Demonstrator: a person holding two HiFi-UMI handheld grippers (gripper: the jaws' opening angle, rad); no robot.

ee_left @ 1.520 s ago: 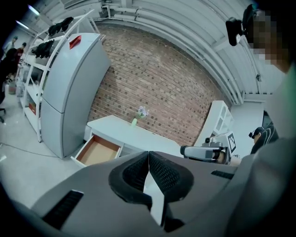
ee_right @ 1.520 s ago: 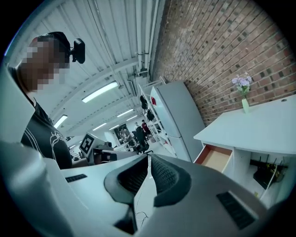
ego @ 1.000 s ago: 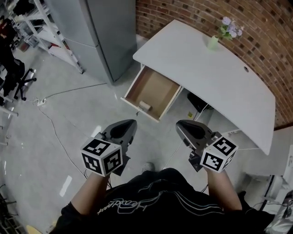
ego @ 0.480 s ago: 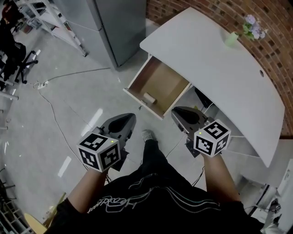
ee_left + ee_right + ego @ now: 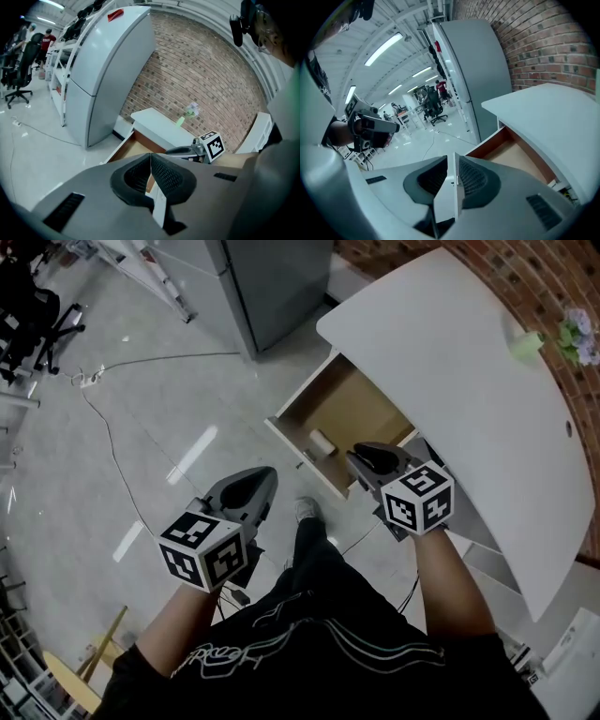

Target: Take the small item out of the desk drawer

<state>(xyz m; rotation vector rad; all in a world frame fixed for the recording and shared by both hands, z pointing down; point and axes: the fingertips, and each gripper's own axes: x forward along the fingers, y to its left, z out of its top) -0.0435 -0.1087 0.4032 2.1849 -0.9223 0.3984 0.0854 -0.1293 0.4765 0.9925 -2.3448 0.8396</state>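
The white desk (image 5: 450, 362) has its wooden drawer (image 5: 352, 409) pulled out. A small pale item (image 5: 322, 442) lies inside near the drawer's front left corner. My right gripper (image 5: 361, 454) hovers over the drawer's front right corner, just right of the item. Its jaws are starting to open, the tips still almost together, with nothing between them (image 5: 452, 161). My left gripper (image 5: 267, 474) hangs over the floor in front of the drawer, shut and empty (image 5: 150, 157).
A tall grey cabinet (image 5: 272, 277) stands left of the desk. A green vase with flowers (image 5: 530, 343) sits on the desktop by the brick wall. A cable (image 5: 103, 427) runs across the glossy floor. The person's shoe (image 5: 307, 510) is below the drawer front.
The person has stepped closer to the desk. The right gripper moved forward to the drawer's front right corner. The left gripper stayed back over the floor.
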